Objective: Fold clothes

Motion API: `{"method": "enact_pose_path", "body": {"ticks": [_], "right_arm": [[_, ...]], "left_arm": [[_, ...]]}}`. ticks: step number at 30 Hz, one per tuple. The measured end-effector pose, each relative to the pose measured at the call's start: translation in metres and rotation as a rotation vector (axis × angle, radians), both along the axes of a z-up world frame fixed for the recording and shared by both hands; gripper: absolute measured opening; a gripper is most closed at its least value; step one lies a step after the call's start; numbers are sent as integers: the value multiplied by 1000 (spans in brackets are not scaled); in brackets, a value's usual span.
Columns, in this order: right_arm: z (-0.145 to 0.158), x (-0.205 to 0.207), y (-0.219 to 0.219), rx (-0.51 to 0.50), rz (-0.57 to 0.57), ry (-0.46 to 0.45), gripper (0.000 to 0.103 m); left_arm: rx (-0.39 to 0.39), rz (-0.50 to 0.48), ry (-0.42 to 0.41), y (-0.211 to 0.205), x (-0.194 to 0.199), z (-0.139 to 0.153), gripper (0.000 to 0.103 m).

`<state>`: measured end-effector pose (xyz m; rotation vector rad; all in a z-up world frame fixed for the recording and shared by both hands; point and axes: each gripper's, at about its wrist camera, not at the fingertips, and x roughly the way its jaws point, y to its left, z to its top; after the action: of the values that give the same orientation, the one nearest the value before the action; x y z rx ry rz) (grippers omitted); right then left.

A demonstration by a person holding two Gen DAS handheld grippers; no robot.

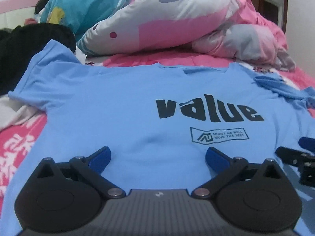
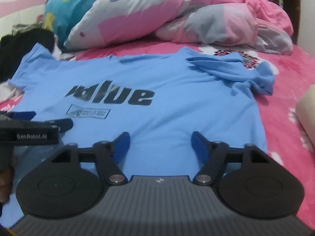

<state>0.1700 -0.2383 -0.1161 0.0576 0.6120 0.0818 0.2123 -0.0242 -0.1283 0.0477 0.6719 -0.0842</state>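
Light blue cotton T-shirt with black "value" print (image 1: 122, 106) spread face-up on pink floral bed cover (image 2: 285, 98), collar toward 12 o'clock, 2 o'clock sleeve crumpled. Left claw (image 1: 157, 157) and right claw (image 2: 160, 143) released, empty, over the 6 o'clock hem. Best to flatten that sleeve, then pinch hem corners evenly.

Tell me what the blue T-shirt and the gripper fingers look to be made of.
Blue T-shirt: looks like soft matte knit, likely cotton jersey; it drapes and bunches at one sleeve, with flat black print. Left gripper fingers: dull blue pads, perhaps rubber or foam, on black, seemingly plastic links with shiny metal pins.
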Motion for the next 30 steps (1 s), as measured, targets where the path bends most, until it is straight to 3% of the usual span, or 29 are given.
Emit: {"method": "enact_pose_path", "body": {"ticks": [4,15,30], "right_arm": [[-1,-2,5,-37,-6,-12,74],[-6,-1,-3,19,2,-37,76],[-7,-3,3,-16,-5,-43,76]], "left_arm": [[17,0,-11,-3,-2,-1,103],[14,2,-28,-4,-3,-3,103],[41,4,-24,-8,-2,-4,103]]}}
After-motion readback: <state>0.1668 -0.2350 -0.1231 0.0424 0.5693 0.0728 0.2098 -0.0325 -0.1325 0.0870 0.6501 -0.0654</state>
